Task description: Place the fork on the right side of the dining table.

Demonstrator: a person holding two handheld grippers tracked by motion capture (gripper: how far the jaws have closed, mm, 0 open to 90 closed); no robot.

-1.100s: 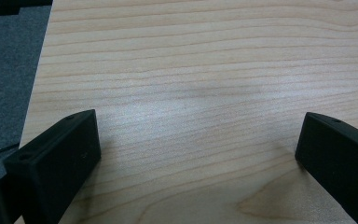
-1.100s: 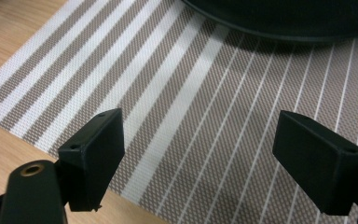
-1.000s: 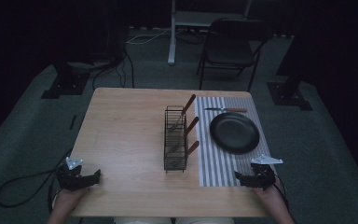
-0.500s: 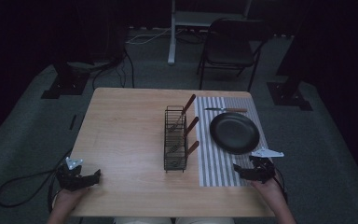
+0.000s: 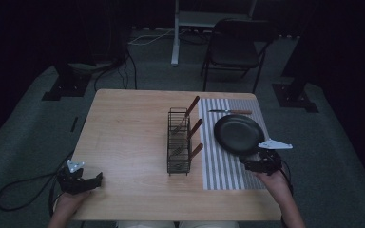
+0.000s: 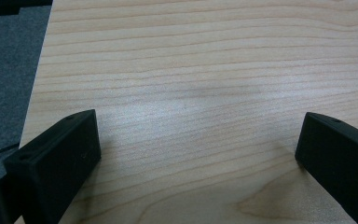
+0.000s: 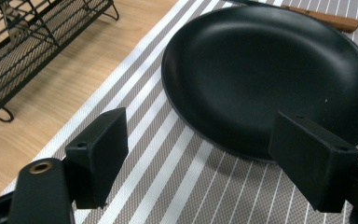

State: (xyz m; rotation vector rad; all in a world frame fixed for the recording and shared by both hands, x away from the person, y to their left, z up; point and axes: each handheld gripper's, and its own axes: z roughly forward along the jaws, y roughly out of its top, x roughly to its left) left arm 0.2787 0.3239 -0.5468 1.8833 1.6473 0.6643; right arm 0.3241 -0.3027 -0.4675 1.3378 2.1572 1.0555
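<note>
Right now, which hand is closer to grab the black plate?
The right. The right gripper hovers open at the near rim of the black plate, while the left gripper sits far off over bare table.

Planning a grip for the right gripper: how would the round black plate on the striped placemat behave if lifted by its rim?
The round black plate looks rigid, so it likely won't flex. Its smooth, faintly glossy surface may slip between the pads. Its low, sloping rim lies flat on the striped placemat, so open jaws of the right gripper may struggle to get under it.

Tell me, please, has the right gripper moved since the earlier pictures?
Yes. The right gripper has moved up the high view, from the striped mat's near end to the black plate's near rim.
</note>
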